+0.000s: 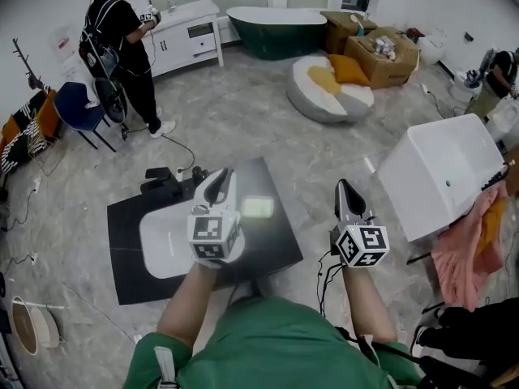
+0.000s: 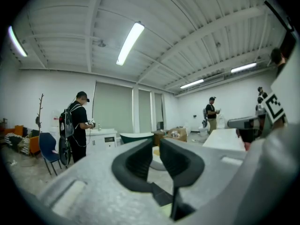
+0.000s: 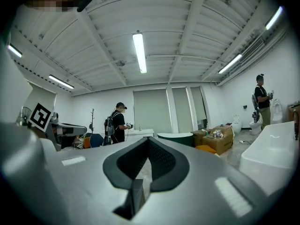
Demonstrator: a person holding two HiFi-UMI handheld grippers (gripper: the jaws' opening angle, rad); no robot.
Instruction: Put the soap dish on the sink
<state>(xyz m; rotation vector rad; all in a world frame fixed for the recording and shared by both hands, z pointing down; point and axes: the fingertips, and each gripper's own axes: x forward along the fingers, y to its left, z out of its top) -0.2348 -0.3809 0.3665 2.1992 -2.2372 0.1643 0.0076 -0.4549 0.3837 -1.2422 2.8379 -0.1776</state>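
The pale green soap dish (image 1: 258, 207) lies on the black slab (image 1: 276, 254), just right of the white sink basin (image 1: 162, 241) set in it. My left gripper (image 1: 220, 177) is held up over the slab between basin and dish, apart from both; in the left gripper view (image 2: 156, 148) its jaws stand a narrow gap apart with nothing between them. My right gripper (image 1: 345, 188) hangs to the right of the slab over the floor. In the right gripper view (image 3: 147, 142) its tips meet and hold nothing. Both gripper views look level across the room, so neither shows the dish.
A person in black (image 1: 122, 47) stands at a white vanity (image 1: 190, 31) at the far left. A dark green bathtub (image 1: 276, 27), a round cushion (image 1: 328, 91) and cardboard boxes (image 1: 381, 51) lie beyond. A white tub (image 1: 442, 173) and pink cloth (image 1: 466, 245) sit right. Cables trail on the floor.
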